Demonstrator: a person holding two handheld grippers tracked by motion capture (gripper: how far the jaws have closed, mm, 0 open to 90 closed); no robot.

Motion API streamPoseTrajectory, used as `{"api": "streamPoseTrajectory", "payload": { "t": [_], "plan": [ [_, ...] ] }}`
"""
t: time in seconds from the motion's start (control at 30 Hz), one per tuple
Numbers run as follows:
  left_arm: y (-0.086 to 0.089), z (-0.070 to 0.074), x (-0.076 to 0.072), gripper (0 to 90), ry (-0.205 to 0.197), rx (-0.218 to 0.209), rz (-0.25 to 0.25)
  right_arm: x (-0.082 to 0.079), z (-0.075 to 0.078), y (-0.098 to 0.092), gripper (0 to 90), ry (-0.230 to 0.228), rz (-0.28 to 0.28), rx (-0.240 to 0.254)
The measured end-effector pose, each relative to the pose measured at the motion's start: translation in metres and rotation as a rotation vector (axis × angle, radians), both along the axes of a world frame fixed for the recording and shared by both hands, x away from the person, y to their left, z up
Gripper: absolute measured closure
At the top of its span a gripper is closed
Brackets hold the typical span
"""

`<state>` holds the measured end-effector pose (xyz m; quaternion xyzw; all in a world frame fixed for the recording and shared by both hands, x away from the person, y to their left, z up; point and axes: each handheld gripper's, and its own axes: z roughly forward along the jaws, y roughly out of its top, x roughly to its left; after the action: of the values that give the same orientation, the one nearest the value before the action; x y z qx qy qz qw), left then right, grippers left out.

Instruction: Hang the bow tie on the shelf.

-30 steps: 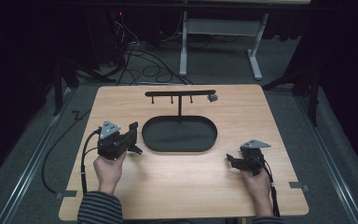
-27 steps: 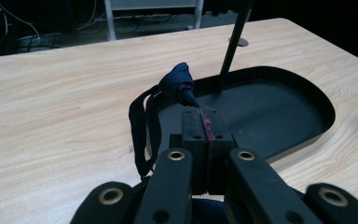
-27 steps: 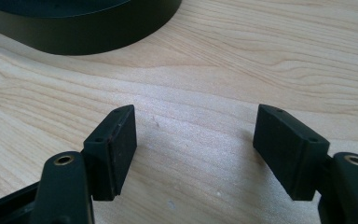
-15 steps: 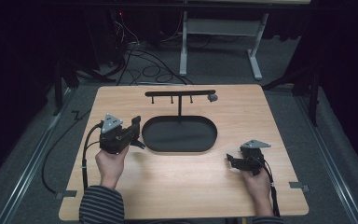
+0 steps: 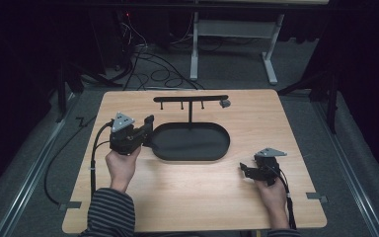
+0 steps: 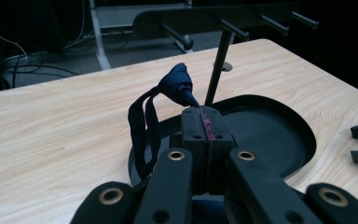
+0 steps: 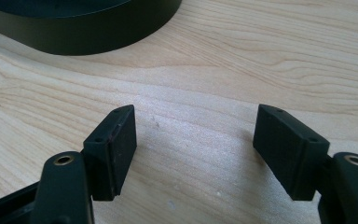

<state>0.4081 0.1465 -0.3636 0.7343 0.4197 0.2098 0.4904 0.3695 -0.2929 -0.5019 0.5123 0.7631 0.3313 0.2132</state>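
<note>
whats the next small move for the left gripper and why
Probably lift the left gripper on toward the rack's pegs: its jaws are shut on the dark strap, whose loop hangs free over the tray, with nothing hung yet.

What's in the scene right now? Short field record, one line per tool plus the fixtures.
left tool: shut on dark blue fabric loop, raised over the left end of the tray
right tool: open, nothing between the jaws, low over bare wood near the table's right front
tray: black oval, mid-table, looks empty
rack: black T-stand with pegs, rising at the tray's far edge
table: light wood
</note>
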Motion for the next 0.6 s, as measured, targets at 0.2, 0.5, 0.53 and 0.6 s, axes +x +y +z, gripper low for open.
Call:
{"api": "streamPoseTrajectory", "payload": {
  "t": [0.2, 0.5, 0.53, 0.6],
  "plan": [
    [-0.005, 0.006, 0.006, 89.7, -0.004, -0.004, -0.006, 0.000, 0.000, 0.000, 31.5, 0.000, 0.000, 0.000],
    [-0.009, 0.013, 0.012, 89.8, -0.008, -0.009, -0.014, 0.000, 0.000, 0.000, 31.5, 0.000, 0.000, 0.000],
    [-0.011, 0.015, 0.013, 89.7, -0.009, -0.010, -0.016, 0.000, 0.000, 0.000, 31.5, 0.000, 0.000, 0.000],
    [-0.013, 0.017, 0.014, 89.7, -0.013, -0.009, -0.019, 0.000, 0.000, 0.000, 31.5, 0.000, 0.000, 0.000]
  ]
}}
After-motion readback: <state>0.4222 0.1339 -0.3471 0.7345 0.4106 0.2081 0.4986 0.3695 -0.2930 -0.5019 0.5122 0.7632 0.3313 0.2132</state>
